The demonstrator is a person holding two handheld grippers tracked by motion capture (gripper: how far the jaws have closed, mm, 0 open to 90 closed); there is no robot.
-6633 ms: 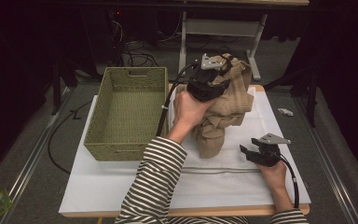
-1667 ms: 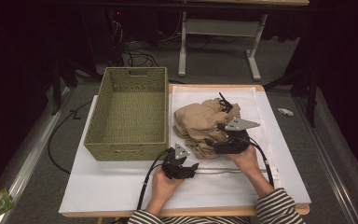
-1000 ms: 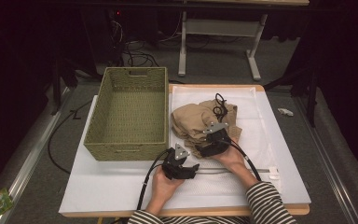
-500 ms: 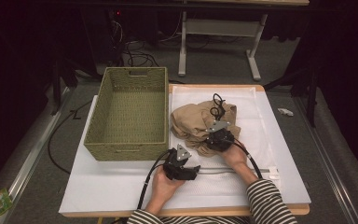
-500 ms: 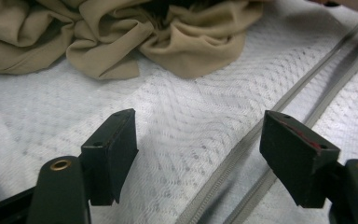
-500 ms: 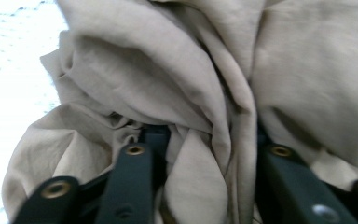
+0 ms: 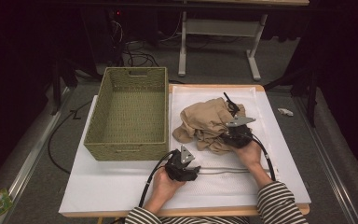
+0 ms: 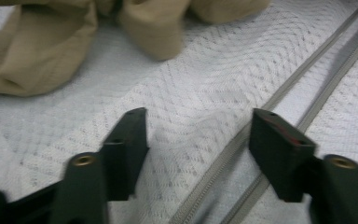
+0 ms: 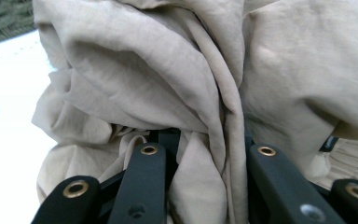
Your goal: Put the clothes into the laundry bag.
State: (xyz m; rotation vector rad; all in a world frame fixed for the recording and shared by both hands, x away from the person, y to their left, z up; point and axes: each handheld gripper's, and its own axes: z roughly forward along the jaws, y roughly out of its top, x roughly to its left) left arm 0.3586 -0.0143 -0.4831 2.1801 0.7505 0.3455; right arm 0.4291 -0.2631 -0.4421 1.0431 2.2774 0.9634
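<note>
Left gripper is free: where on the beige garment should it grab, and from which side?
Probably the loose lobe of the beige garment nearest the left gripper: it juts toward the basket, apart from the right gripper. Come in low from the front, jaws astride that fold.

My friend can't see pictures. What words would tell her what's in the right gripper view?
A crumpled tan cloth lies close to the camera, and the right tool has its two black jaws closed on a bunched fold of it. The white table cover shows at the left, and a bit of the woven basket in the top left corner.
</note>
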